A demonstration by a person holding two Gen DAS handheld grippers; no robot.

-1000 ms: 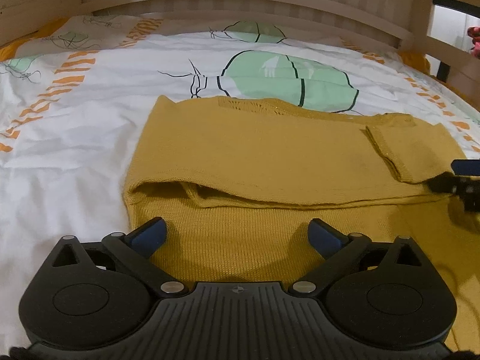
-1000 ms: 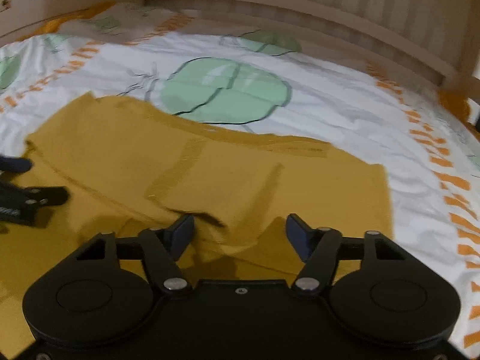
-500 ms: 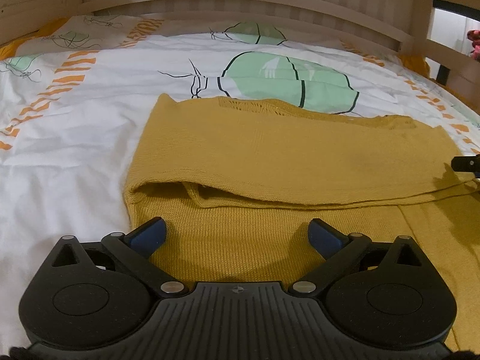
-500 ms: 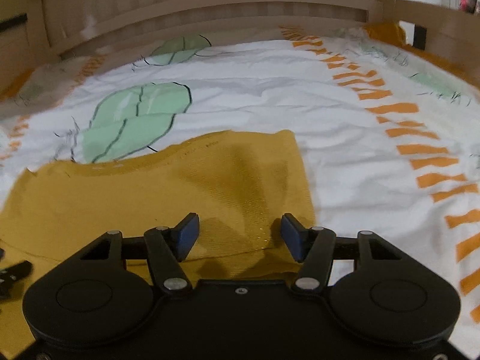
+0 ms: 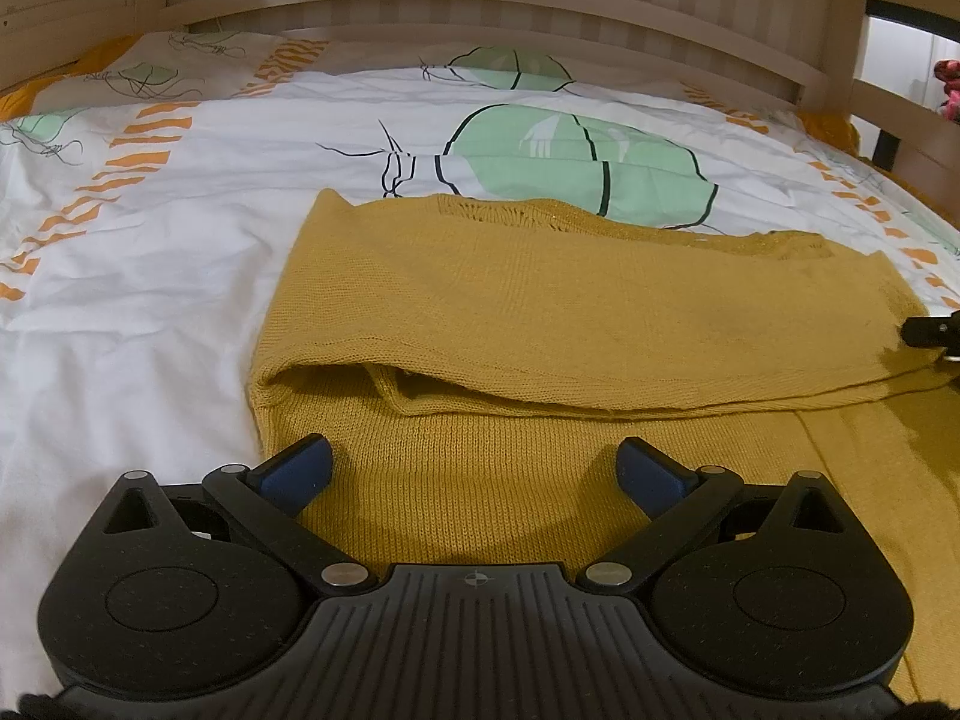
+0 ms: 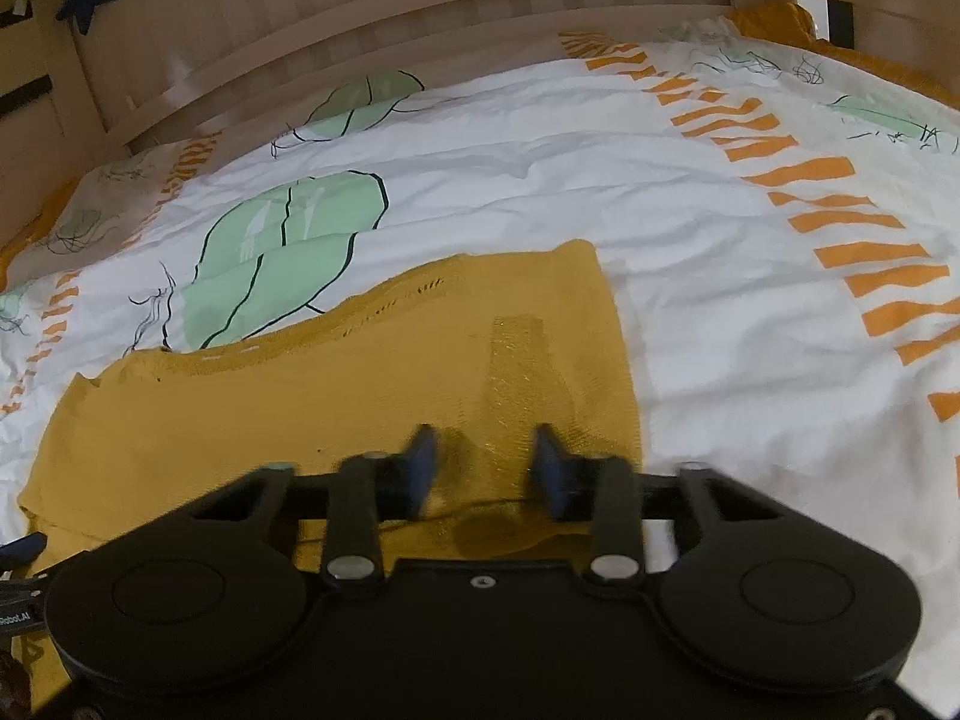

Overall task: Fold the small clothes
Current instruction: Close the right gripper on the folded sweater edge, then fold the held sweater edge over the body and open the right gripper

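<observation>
Up front in the left view, the left claw (image 5: 474, 462) hovers wide apart over a folded yellow sweater (image 5: 540, 312) lying on the bed (image 5: 150, 252). Seen from the right, the right claw (image 6: 483, 459) gapes, empty, above the sweater's right edge.

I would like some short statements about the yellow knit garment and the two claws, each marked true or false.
1. The yellow knit garment lies on a printed bed sheet. True.
2. The left claw is shut on the garment. False: its jaws stand wide apart and hold nothing.
3. A folded layer of the garment lies over the layer nearer the left claw. True.
4. The right claw is over bare sheet, away from the garment. False: it is over the garment's right part.
5. The sheet is plain white. False: it has green shapes and orange marks.
</observation>
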